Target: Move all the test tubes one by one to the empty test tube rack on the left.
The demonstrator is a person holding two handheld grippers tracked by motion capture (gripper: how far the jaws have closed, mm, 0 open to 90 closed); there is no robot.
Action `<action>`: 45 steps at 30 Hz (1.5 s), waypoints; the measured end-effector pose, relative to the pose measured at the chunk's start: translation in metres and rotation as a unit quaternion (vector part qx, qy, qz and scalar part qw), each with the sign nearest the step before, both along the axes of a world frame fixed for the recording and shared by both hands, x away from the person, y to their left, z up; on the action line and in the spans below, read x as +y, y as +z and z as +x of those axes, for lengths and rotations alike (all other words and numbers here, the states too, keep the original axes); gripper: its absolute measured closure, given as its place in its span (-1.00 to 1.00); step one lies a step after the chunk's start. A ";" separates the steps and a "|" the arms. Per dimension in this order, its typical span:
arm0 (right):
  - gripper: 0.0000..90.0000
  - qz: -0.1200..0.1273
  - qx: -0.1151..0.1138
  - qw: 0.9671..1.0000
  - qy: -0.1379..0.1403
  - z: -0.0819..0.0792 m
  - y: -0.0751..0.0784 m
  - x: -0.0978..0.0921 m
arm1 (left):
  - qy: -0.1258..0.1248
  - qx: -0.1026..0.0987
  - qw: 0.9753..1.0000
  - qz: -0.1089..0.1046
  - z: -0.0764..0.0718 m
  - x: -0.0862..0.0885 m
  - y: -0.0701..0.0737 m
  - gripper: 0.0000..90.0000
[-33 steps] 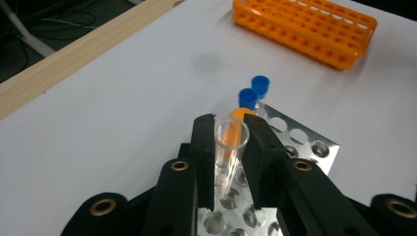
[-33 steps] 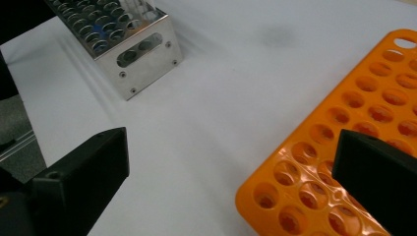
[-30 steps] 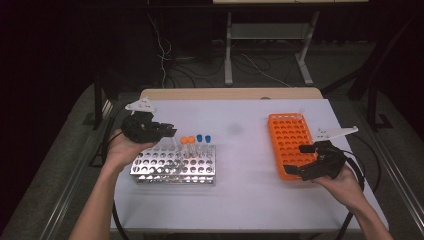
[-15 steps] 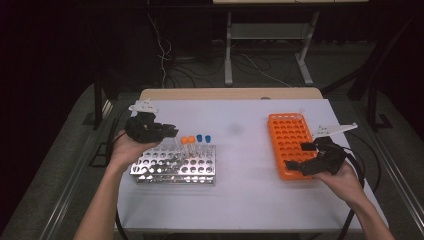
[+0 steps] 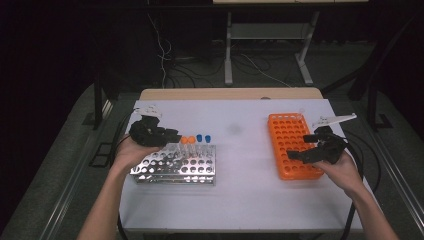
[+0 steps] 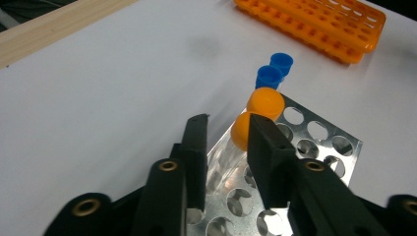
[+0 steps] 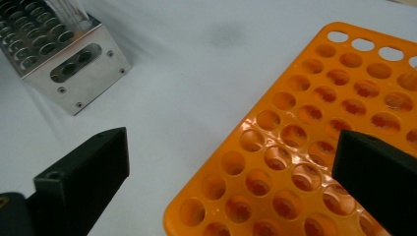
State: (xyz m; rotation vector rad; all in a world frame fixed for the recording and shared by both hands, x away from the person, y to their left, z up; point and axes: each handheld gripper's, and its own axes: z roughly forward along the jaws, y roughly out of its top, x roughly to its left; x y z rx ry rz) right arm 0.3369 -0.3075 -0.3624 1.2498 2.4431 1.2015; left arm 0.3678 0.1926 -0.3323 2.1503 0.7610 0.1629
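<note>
Since the earlier frame the left hand-held gripper [image 6: 223,142] has edged nearer the orange-capped clear tube [image 6: 244,131] in the perforated steel rack [image 5: 175,164] on the white counter [image 5: 240,150]; its narrowly parted jaws should straddle the tube squarely before closing, while the right hand-held gripper [image 7: 231,157] gapes wide over the orange plastic rack [image 7: 314,147].

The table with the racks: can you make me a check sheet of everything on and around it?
Surface: white table, with a faint grey smudge near the middle.
Job's things: metal rack holding two orange-capped tubes and two blue-capped tubes along one edge; orange rack with open holes.
Clutter: nothing seen.
Grippers: left gripper open, its jaws either side of the nearest orange-capped tube, not pressing on it; right gripper wide open at the near corner of the orange rack.
Cables: black cables trail from the grippers; more wires lie on the floor behind.
Surroundings: dark room, metal stand legs behind the table.
</note>
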 end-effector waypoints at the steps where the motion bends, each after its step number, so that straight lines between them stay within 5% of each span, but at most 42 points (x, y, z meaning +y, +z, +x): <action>1: -0.99 0.001 0.003 1.000 -0.002 0.002 -0.001 -0.001 | 0.003 0.002 1.000 -0.005 0.000 0.000 0.001 0.39; 11: -0.99 -0.007 -0.010 1.000 -0.028 0.025 0.002 -0.010 | 0.035 -0.005 0.999 -0.039 -0.017 0.006 0.010 -0.35; 27: -0.99 -0.019 -0.007 0.996 -0.084 0.071 -0.021 -0.034 | 0.053 -0.015 0.997 -0.056 -0.060 0.003 0.005 -1.00; 39: -0.30 -0.020 -0.035 0.990 -0.138 0.102 -0.045 -0.038 | 0.040 -0.023 0.997 -0.057 -0.079 -0.001 -0.001 -1.00; 45: 0.18 -0.043 -0.050 0.986 -0.155 0.111 -0.053 -0.028 | 0.038 -0.023 0.998 -0.052 -0.082 0.000 -0.002 -1.00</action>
